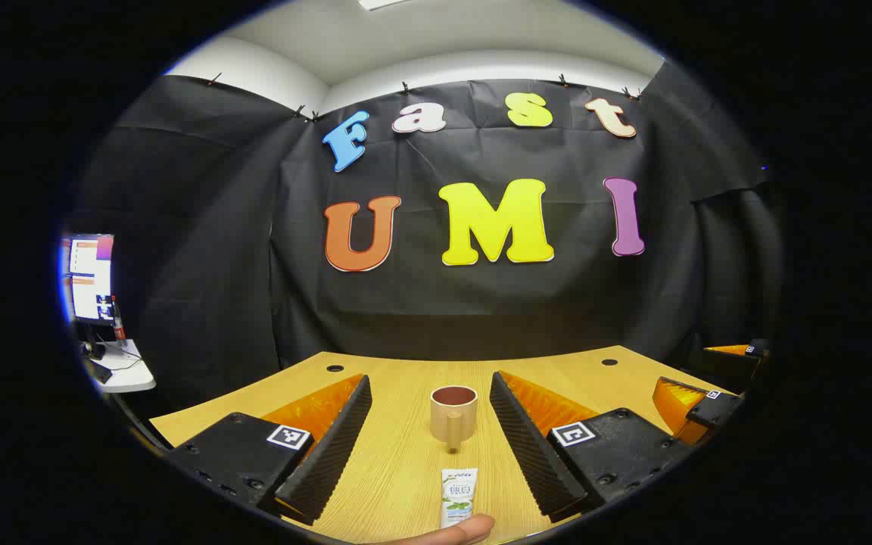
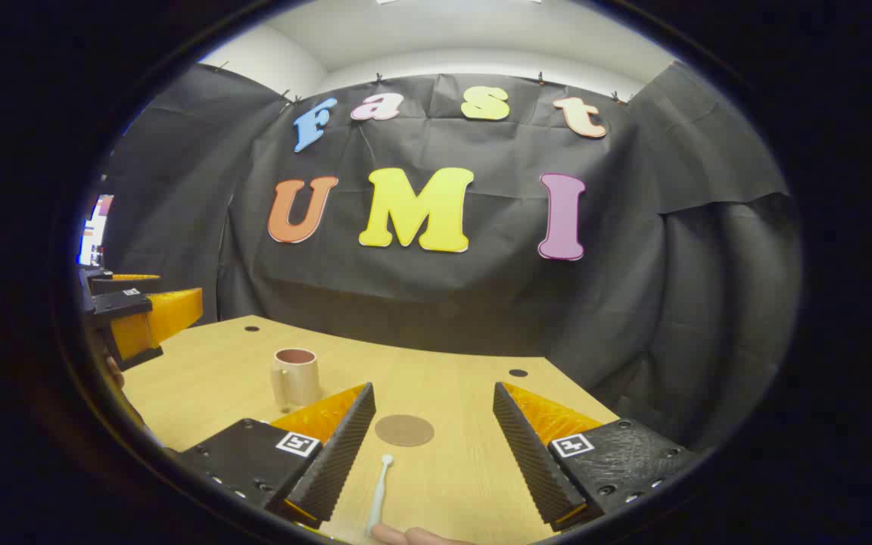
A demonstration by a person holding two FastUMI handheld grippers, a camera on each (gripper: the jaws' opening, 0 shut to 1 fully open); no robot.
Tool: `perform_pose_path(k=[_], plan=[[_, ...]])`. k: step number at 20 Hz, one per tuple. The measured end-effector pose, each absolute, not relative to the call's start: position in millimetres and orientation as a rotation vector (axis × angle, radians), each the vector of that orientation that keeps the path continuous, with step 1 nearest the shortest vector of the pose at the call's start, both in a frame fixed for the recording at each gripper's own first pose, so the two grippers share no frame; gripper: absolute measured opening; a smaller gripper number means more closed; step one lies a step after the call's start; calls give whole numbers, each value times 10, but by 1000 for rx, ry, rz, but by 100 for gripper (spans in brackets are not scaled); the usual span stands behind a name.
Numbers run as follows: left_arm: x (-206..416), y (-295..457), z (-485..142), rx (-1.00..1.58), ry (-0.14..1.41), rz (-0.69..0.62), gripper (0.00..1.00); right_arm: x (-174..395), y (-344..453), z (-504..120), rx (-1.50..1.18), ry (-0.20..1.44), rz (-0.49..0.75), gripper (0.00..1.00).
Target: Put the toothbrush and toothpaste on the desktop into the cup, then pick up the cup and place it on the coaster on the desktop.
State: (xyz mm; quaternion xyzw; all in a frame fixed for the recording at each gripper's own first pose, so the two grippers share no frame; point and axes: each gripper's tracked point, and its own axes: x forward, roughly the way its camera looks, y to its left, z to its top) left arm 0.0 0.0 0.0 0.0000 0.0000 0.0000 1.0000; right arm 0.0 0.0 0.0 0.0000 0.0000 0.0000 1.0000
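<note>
A tan cup (image 1: 453, 415) with a dark inside stands upright on the wooden desktop (image 1: 398, 469), straight ahead of my open left gripper (image 1: 430, 378). The white toothpaste tube (image 1: 459, 496) lies flat between its fingers, nearer than the cup, with a person's fingertip (image 1: 455, 531) at its near end. In the right gripper view, the cup (image 2: 296, 376) stands to the left. A round brown coaster (image 2: 404, 430) lies ahead between the fingers of my open right gripper (image 2: 433, 387). The white toothbrush (image 2: 378, 492) lies below the coaster, head towards it, with a fingertip (image 2: 413, 536) at its handle.
The right gripper (image 1: 708, 375) shows at the far right of the left gripper view, and the left gripper (image 2: 141, 299) at the far left of the right gripper view. A monitor on a side desk (image 1: 91, 280) stands off to the left. Cable holes (image 2: 518, 372) mark the desktop's back corners.
</note>
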Motion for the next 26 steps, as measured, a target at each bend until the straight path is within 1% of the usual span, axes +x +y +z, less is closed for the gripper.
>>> perform_pose_path(k=[13,15,16,17,18,22,26], plan=[[1,67,21,16,-8,35,99,2,-11,-7,1,-6,-5,95],[23,33,29,7,-10,25,100,18,20,-42,-7,2,3,96],[31,11,-15,0,-2,12,100,17,32,-43,-11,3,5,95],[40,-10,-37,-4,8,4,100,17,34,-34,-13,2,5,96],[36,-7,-53,-3,13,6,100,20,19,-28,-14,0,4,95],[70,-18,-92,8,15,2,100,24,-72,12,-15,-18,-18,95],[138,-69,-397,31,103,0,100,42,-119,-38,-3,2,-25,95]])
